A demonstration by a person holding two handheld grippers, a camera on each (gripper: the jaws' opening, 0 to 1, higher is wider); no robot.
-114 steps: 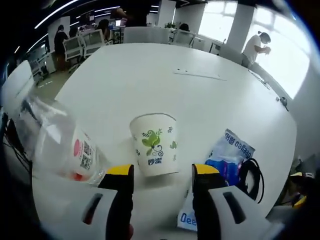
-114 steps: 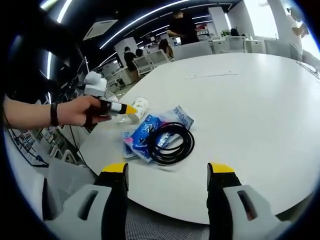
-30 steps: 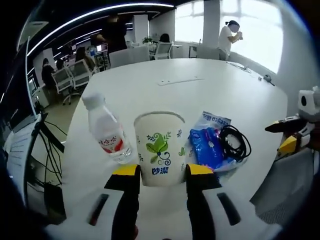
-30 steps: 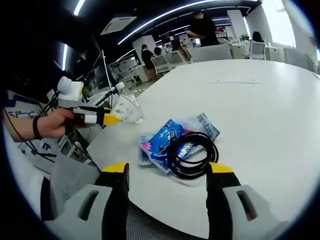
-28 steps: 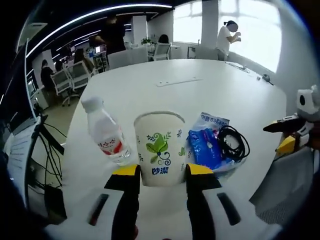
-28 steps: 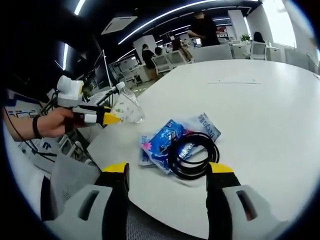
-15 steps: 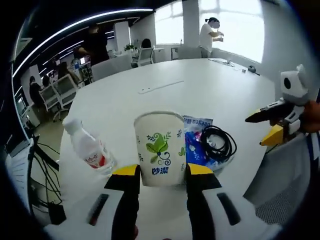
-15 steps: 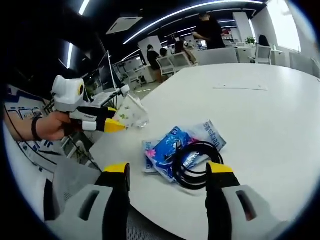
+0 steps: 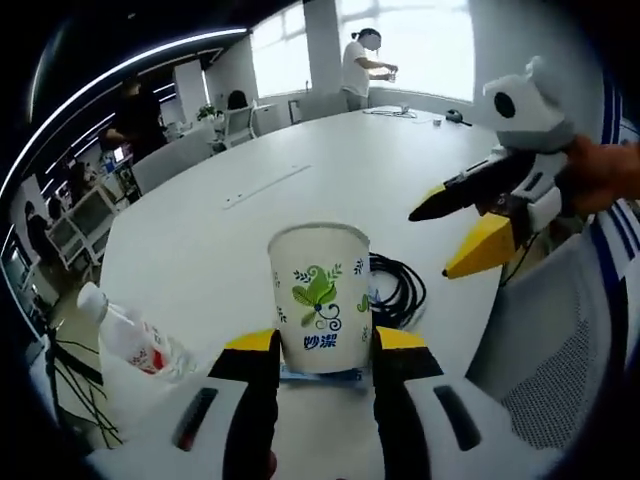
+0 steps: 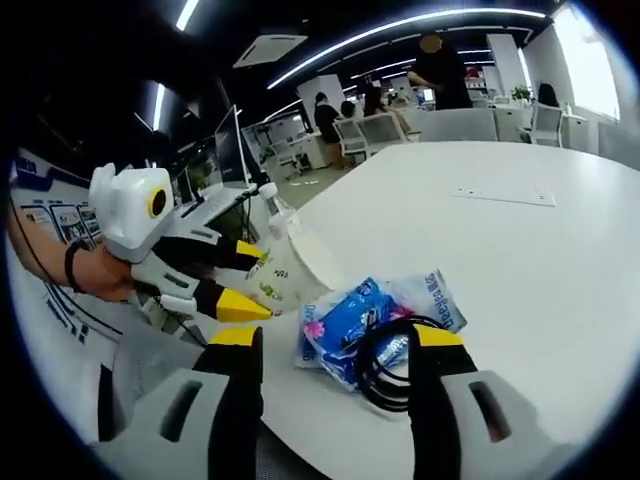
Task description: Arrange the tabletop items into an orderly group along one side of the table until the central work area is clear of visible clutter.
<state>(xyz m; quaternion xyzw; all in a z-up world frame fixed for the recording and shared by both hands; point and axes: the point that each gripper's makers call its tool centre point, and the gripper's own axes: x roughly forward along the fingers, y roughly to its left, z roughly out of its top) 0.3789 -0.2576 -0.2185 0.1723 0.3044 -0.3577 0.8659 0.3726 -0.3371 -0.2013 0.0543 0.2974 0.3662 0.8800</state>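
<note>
Now:
left gripper (image 9: 318,345): clamped on paper cup (image 9: 320,295), carried upright
right gripper (image 10: 334,348): jaws wide, empty
tip: set cup beside water bottle (image 9: 130,340), level, release gently

Bright windows (image 9: 420,40), office chairs (image 10: 370,130).

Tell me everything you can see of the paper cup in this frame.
The paper cup is white with a green leaf print and dark characters below it. It looks like thin paper, with a rolled rim and an open mouth. The left gripper is shut on its lower half, one yellow-tipped finger on each side. In the right gripper view it is tipped, mouth toward the blue packets.
</note>
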